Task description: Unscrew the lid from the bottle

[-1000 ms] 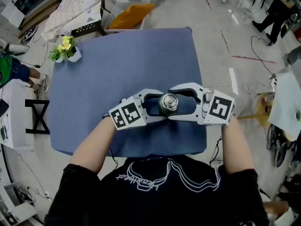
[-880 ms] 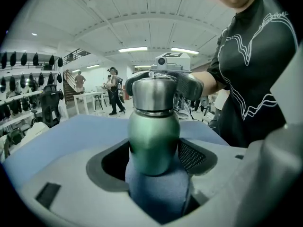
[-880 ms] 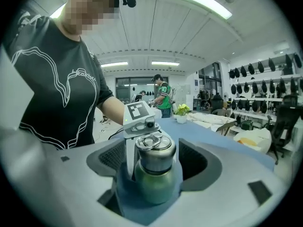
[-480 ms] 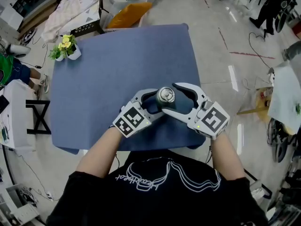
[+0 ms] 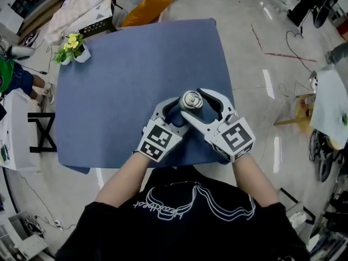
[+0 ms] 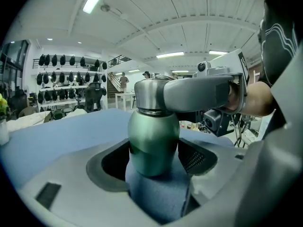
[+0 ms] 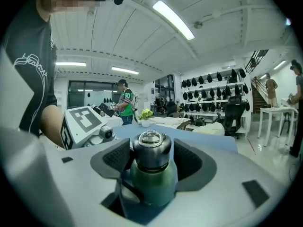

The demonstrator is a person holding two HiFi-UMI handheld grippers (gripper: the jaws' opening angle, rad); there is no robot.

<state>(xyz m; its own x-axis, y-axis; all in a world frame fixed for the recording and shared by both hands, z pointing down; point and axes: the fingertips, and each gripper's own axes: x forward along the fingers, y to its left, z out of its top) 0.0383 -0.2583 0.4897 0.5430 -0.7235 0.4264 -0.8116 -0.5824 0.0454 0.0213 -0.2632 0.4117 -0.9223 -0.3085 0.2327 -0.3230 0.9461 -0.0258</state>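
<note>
A green bottle [image 6: 154, 141] with a steel lid [image 5: 191, 98] stands upright near the front edge of the blue table [image 5: 125, 75]. My left gripper [image 5: 181, 112] comes in from the lower left and is shut on the bottle's green body [image 7: 152, 186]. My right gripper [image 5: 193, 104] comes in from the lower right at lid height. Its jaws are closing, with the lid [image 7: 151, 150] between the pads and only thin gaps showing. In the left gripper view one right finger [image 6: 203, 91] crosses in front of the lid.
A small pot of yellow flowers [image 5: 72, 49] stands at the table's far left corner. Beyond the table lie an orange cushion [image 5: 144, 10] and a white cloth [image 5: 76, 10]. A black stool [image 5: 43, 132] is at the left, and cables and gear cover the floor to the right.
My right gripper has swung clockwise round the lid, from the bottle's right side to the lower right. The left gripper turned slightly with it. The bottle stays upright.
</note>
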